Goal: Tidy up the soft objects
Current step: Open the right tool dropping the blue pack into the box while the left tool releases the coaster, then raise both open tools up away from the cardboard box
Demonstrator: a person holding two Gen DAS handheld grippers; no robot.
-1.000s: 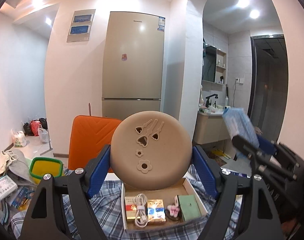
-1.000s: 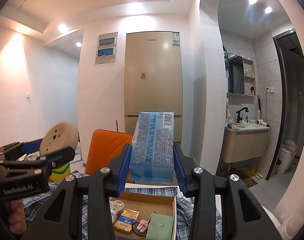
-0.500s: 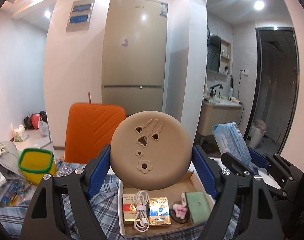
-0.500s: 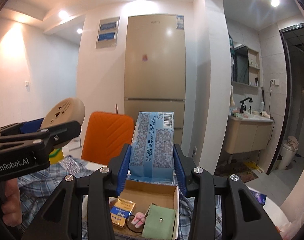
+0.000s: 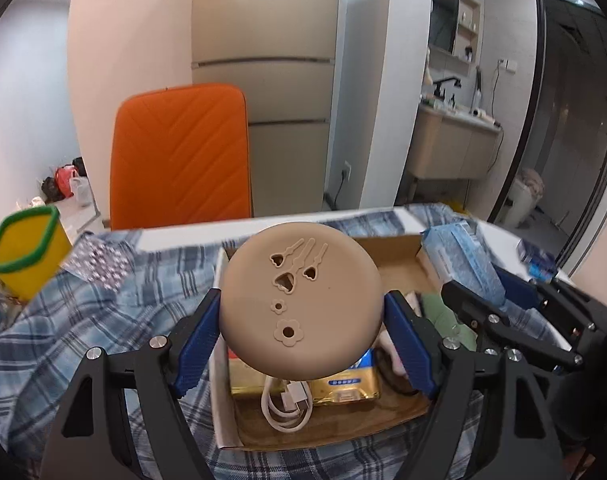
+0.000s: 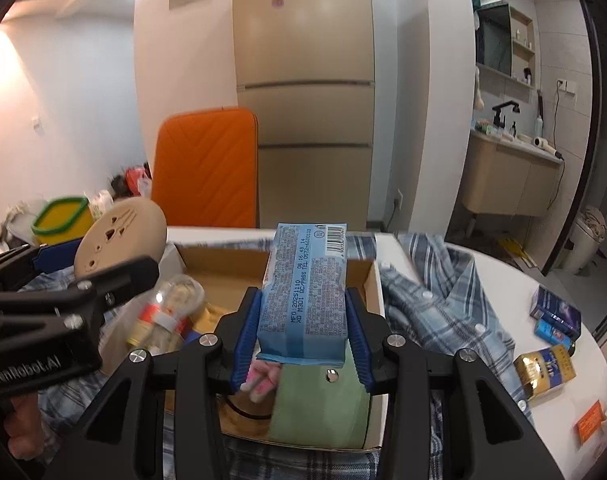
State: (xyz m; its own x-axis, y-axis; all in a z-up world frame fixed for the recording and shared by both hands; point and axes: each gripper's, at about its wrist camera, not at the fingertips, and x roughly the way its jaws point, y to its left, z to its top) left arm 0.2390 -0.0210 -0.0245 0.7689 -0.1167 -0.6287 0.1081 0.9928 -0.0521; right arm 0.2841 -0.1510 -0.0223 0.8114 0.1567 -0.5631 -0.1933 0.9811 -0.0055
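Both claws lowered over cardboard box, left claw gripping beige disc, right claw gripping blue packet printed "MFG:20251110"

left gripper, right gripper: black angular frames, blue ribbed pads, silver screws, white "GenRobot.AI" lettering on left one's side.

A cardboard box sits on a plaid shirt on my desk, holding a cable and pouch; a chair and fridge stand behind, a tub to the left.
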